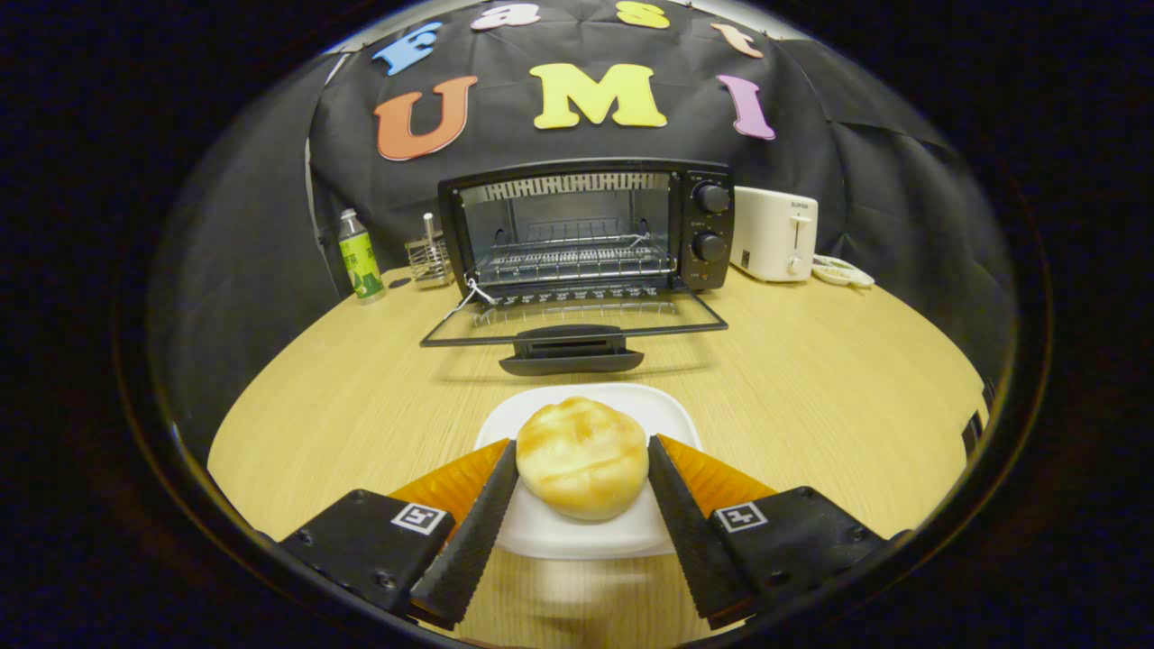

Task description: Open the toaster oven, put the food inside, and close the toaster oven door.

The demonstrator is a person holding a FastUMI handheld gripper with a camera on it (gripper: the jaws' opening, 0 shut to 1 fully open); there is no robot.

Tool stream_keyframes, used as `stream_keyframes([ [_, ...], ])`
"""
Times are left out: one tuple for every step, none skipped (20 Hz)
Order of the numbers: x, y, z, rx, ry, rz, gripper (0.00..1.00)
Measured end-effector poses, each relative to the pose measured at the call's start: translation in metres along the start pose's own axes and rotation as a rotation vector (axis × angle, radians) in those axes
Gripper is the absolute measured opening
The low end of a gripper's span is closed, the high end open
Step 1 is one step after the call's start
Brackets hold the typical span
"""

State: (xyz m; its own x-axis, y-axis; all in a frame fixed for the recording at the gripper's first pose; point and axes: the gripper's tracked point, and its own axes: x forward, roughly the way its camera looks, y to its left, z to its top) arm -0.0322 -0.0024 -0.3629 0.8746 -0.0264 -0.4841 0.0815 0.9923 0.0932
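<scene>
A round golden bun (581, 460) rests on a small white plate (559, 536) on the wooden table. My gripper (583, 446) has closed around it: the left finger (478, 523) presses the bun's left side and the right finger (685, 518) presses its right side. Beyond the plate stands the black toaster oven (586, 225). Its glass door (572, 324) lies folded down flat toward me, with the handle (571, 353) nearest the plate. The wire rack (572, 260) inside is bare.
A green bottle (359, 257) and a small wire holder (431, 260) stand left of the oven. Right of it are a white toaster (775, 234) and a small dish (843, 272). Bare tabletop (811, 379) lies on both sides of the plate.
</scene>
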Motion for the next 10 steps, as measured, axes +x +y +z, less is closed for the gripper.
stream_keyframes([
  [-0.002,-0.001,0.001,0.017,-0.006,0.01,0.92],
  [-0.002,-0.003,0.001,0.038,-0.008,0.015,0.9],
  [-0.004,-0.005,0.005,0.06,-0.03,0.024,0.88],
  [-0.005,-0.006,0.011,0.079,-0.058,0.035,0.88],
  [-0.008,-0.007,0.016,0.101,-0.077,0.055,0.88],
  [-0.009,-0.003,0.02,0.136,-0.093,0.091,0.88],
  [-0.011,0.001,0.023,0.178,-0.092,0.137,0.88],
  [-0.012,0.004,0.027,0.228,-0.092,0.183,0.88],
  [-0.013,0.006,0.031,0.285,-0.093,0.227,0.88],
  [-0.013,0.008,0.038,0.343,-0.1,0.27,0.88],
])
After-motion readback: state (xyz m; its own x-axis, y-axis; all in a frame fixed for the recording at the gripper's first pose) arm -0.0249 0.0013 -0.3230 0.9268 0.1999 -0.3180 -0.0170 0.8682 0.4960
